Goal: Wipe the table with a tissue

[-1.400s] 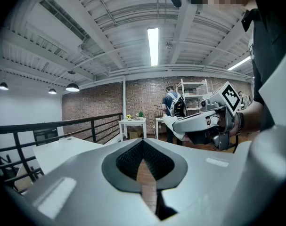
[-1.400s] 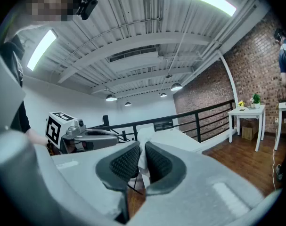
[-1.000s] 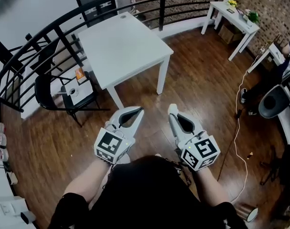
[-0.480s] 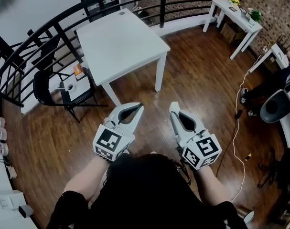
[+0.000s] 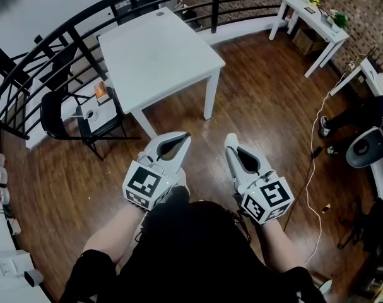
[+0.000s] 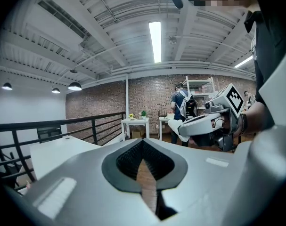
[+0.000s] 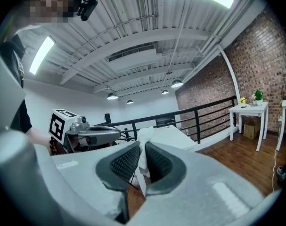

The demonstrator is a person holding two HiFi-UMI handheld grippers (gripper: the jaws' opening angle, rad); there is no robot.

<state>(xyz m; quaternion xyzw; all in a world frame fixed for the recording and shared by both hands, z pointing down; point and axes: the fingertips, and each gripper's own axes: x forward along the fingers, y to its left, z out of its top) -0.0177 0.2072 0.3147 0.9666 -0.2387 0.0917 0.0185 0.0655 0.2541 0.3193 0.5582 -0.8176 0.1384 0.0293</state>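
Closest in, the person holds both grippers low in front of the body, side by side and pointing forward.

The left gripper (image 5: pixel 182 137) has its jaws closed tip to tip. Its own view shows only bare floor through the gap behind the tips, so it carries nothing.

The right gripper (image 5: pixel 231 141) is clamped on the tissue (image 7: pixel 144 142). The tissue is a white wad pinched between the ribbed pads, poking up past the tips with a tail hanging below. From the left gripper view the same tissue (image 6: pixel 179 127) shows as a pale lump at the end of the right jaws.

Past the grippers is a stretch of brown wooden floor (image 5: pixel 267 106), and nothing lies on it between the jaws and the table.

The table (image 5: pixel 159 46) is white and square, and its top looks bare. It stands ahead and to the left of the tissue, well apart from both grippers. It is turned so that one corner and one leg face the person, so its near edge runs slantwise across the line of approach.

The left gripper is a little nearer that near edge, but the tissue is on the right. The right arm will probably have to travel forward and leftward, and the person will likely need to step closer before the tissue can touch the top. No wiping has begun.

Left of the table is a black chair (image 5: pixel 58 115). A dark railing (image 5: pixel 65 36) curves behind the table, and a side table (image 5: pixel 311 14) stands far off to the right.
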